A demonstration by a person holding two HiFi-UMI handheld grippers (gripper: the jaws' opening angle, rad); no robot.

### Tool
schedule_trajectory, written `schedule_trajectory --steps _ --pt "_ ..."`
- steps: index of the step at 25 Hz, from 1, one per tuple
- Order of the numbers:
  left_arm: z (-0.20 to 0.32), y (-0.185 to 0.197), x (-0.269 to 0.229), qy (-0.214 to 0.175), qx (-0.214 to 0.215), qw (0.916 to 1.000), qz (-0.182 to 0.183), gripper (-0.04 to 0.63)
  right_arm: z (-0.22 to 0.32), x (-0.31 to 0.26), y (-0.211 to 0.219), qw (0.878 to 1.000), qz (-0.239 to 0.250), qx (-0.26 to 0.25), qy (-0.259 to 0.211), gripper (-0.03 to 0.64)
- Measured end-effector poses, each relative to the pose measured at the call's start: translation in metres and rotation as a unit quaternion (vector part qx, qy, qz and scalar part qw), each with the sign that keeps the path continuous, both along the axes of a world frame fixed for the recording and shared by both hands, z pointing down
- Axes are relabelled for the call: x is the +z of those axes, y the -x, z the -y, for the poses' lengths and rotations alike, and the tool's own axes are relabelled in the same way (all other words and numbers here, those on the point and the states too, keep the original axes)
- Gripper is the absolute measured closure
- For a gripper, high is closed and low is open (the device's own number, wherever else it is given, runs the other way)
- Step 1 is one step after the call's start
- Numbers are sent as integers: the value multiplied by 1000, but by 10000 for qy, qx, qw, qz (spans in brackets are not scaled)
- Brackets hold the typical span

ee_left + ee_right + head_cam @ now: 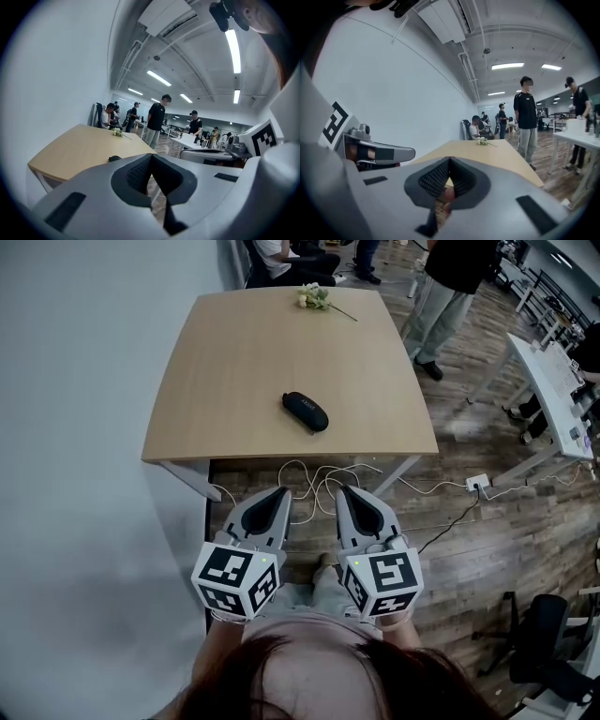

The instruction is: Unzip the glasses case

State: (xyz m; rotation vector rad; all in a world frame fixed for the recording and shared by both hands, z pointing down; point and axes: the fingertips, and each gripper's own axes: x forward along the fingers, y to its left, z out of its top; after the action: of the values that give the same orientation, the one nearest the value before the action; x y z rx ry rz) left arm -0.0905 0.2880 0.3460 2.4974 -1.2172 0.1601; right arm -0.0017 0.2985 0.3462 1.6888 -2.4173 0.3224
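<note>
Left tongs (278,493) and right tongs (345,491), both closed on nothing, hover short of the light wooden surface (234,362); the black oval glasses case (306,412) lies mid-surface, best steadied before pulling its zip.

Black oval glasses case (306,412), closed, lying flat mid-table
</note>
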Motion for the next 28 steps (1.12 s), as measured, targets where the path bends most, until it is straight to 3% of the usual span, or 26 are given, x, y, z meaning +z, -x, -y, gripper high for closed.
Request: schedule_trajectory --steps 14,28 --pt "102 -18 31 478 -90 9987 -169 595 101 18 -29 9997 196 -32 121 601" --pt "219 -52 64 1080 -849 9898 -380 595 234 22 -80 9979 302 -503 264 601"
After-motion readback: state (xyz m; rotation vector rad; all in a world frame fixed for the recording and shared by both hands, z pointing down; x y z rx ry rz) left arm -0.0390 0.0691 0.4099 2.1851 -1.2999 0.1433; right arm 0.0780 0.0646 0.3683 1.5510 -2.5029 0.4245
